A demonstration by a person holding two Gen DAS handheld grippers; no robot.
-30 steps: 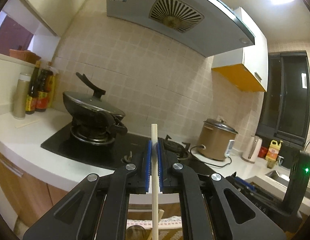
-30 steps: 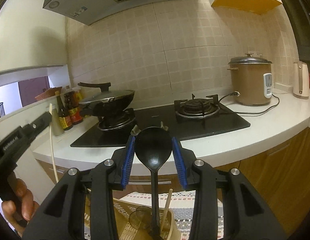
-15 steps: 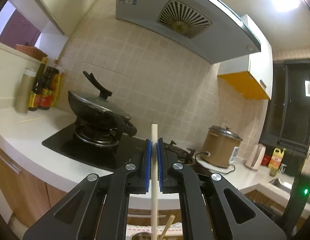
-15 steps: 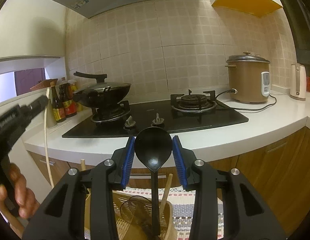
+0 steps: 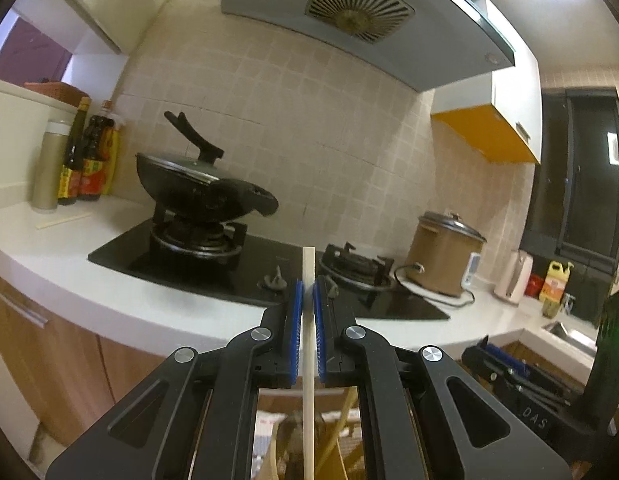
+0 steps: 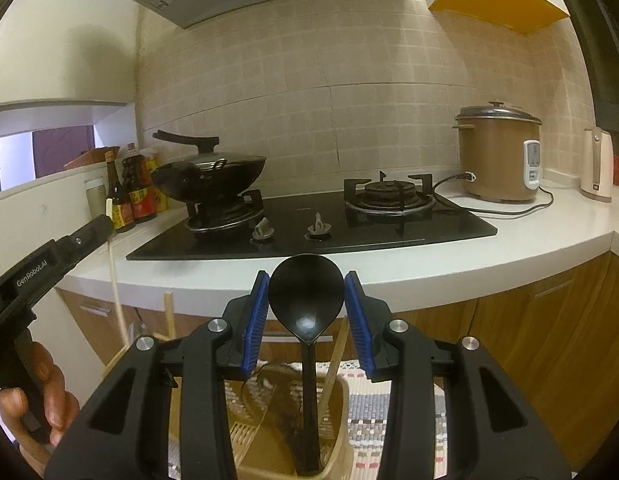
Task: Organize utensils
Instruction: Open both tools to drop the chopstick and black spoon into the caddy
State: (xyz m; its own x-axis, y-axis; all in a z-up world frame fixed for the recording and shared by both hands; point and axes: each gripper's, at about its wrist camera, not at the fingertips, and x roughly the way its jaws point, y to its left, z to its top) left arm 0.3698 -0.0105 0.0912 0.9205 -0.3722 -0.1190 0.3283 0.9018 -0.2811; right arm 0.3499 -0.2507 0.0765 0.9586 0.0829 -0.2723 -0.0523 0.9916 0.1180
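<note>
- Two views, left wrist first.
- Left gripper (image 5: 308, 312) clamped tight on one pale chopstick (image 5: 308, 360), held upright between the blue pads.
- Top end of the chopstick poking up above the pads, lower part reaching down toward a beige basket (image 5: 341, 440) just below.
- Behind: black wok (image 5: 201, 188) with a lid on the stove (image 5: 253, 276), brown rice cooker (image 5: 445, 256) on the white counter (image 5: 69, 248), bottles (image 5: 85, 152) at the far left.
- Another chopstick (image 5: 63, 220) lying flat on the counter near the bottles.
- Part of the right gripper (image 5: 517, 380) low at the right edge.
- Right wrist view next.
- Right gripper (image 6: 306, 312) with blue pads set to either side of a black spoon (image 6: 306, 296); pads look to be pressing the bowl's edges.
- Spoon standing upright, handle going down into the beige basket (image 6: 337, 440), bowl at the top.
- More sticks and a dark utensil also in the basket.
- Left gripper (image 6: 97, 228) at the left edge, with its chopstick (image 6: 115, 280) hanging down, held by a hand (image 6: 45, 400).
- Striped mat (image 6: 373, 420) under the basket.
</note>
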